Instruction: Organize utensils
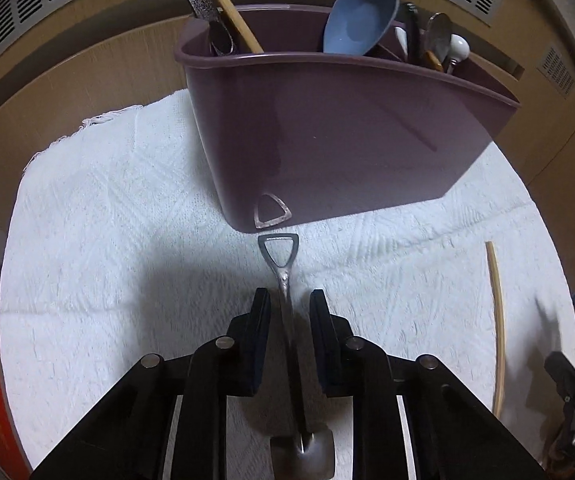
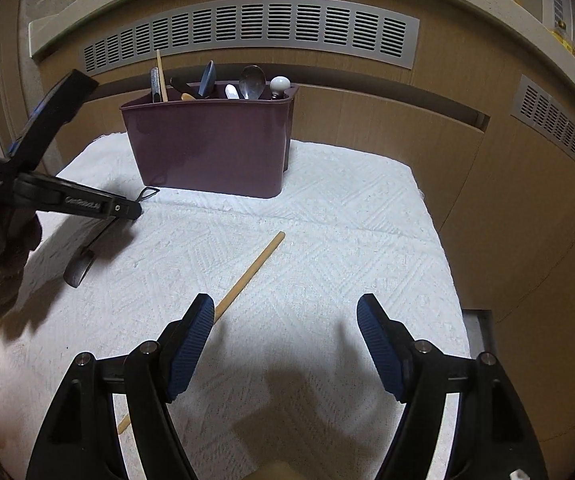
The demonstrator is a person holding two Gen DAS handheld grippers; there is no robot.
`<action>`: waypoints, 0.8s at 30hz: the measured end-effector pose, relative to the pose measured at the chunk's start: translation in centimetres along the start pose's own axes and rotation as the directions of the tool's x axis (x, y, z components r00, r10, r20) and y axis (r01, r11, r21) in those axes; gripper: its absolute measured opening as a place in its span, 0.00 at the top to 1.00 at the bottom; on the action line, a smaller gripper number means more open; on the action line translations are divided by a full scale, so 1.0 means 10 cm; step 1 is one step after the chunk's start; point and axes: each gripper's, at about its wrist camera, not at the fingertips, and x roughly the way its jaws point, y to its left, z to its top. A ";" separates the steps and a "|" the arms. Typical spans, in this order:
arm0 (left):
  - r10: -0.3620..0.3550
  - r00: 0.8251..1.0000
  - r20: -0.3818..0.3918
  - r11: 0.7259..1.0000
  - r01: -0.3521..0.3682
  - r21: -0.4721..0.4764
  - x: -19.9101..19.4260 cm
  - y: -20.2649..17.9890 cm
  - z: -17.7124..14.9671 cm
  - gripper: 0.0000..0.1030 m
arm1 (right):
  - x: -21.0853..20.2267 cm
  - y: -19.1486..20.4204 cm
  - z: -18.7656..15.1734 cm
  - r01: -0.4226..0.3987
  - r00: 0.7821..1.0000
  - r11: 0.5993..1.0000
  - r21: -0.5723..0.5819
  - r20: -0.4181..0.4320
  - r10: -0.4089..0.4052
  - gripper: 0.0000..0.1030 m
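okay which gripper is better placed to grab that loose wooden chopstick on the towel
The right gripper. Its jaws stand wide open with the chopstick lying just ahead, passing by its left finger. The left gripper is off to the side, straddling the metal spoon.

Pale raised lettering on the black side arm of the left gripper [image 2: 137, 204], at the left of the right wrist view, too blurred to read with certainty. Smaller white lettering on its black body further left, also illegible. No other text visible.
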 end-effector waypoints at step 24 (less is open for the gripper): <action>-0.080 0.939 0.333 0.995 0.095 -0.028 -0.89 0.00 -0.56 0.95 | 0.36 0.08 0.24 -0.082 0.984 0.993 0.089 -0.151 0.095 0.86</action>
